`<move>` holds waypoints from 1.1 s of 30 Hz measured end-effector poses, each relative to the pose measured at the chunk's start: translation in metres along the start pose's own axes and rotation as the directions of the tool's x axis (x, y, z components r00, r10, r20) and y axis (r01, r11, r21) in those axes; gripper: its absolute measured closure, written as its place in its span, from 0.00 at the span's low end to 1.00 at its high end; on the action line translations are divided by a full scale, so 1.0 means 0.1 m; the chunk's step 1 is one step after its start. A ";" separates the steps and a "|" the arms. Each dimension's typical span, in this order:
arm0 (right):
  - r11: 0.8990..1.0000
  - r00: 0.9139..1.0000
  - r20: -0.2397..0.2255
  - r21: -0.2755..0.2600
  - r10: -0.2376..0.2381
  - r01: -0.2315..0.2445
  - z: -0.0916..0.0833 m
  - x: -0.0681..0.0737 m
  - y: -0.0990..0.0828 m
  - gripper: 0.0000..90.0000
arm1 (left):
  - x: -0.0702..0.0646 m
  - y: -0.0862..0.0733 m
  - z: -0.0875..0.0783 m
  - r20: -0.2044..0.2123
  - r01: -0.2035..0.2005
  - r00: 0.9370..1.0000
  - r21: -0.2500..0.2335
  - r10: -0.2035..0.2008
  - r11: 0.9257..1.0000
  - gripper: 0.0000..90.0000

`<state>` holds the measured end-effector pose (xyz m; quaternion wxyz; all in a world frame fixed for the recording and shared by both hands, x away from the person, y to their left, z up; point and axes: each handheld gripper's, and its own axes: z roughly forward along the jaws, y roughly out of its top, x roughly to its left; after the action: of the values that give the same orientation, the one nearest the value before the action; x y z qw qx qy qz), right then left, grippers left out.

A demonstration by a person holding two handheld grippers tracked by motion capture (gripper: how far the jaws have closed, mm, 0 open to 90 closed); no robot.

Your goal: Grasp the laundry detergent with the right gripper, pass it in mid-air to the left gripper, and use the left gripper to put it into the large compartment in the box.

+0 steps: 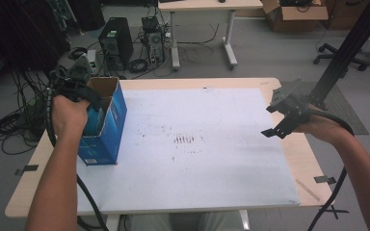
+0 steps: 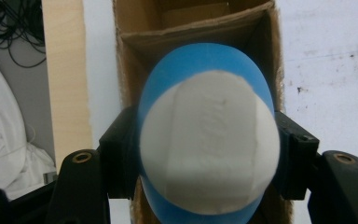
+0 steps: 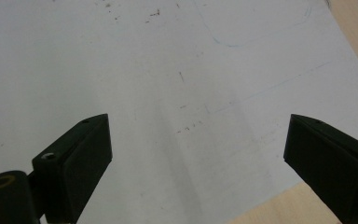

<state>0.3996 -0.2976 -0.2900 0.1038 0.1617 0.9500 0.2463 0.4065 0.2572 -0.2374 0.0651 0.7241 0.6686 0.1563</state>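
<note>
Ball [image 2: 208, 140] hides box [image 2: 193, 28] interior

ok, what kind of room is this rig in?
Most likely a lab or office workroom. Behind the table a desktop computer tower stands on the floor amid loose cables, with another desk, an open cardboard box and an office chair base further back.

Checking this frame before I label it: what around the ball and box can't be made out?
- Box floor: left gripper view, hidden by the blue-and-white ball.
- Ball in the high view: covered by the left hand and left tool.
- Print on the box's blue side: high view, too small.
</note>
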 end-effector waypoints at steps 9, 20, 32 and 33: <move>1.000 1.000 -0.003 0.006 0.006 -0.006 0.02 0.01 -0.01 0.08 | -0.04 -0.03 0.18 -0.013 -0.020 1.000 0.007 0.020 1.000 0.42; 1.000 1.000 -0.001 0.017 0.012 -0.012 0.03 0.01 -0.03 0.08 | -0.02 -0.09 0.33 -0.008 -0.029 1.000 0.014 0.029 0.999 0.42; 1.000 1.000 -0.004 0.021 0.012 -0.012 0.05 0.00 -0.04 0.08 | 0.00 -0.10 0.42 0.012 -0.035 0.999 0.027 0.035 0.999 0.42; 1.000 1.000 -0.005 0.021 0.017 -0.017 0.05 0.00 -0.04 0.08 | 0.00 -0.10 0.42 0.013 -0.034 0.999 0.028 0.034 0.999 0.42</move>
<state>0.4001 -0.2989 -0.2963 0.0975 0.1700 0.9514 0.2378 0.4106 0.2632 -0.2799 0.0564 0.7371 0.6580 0.1434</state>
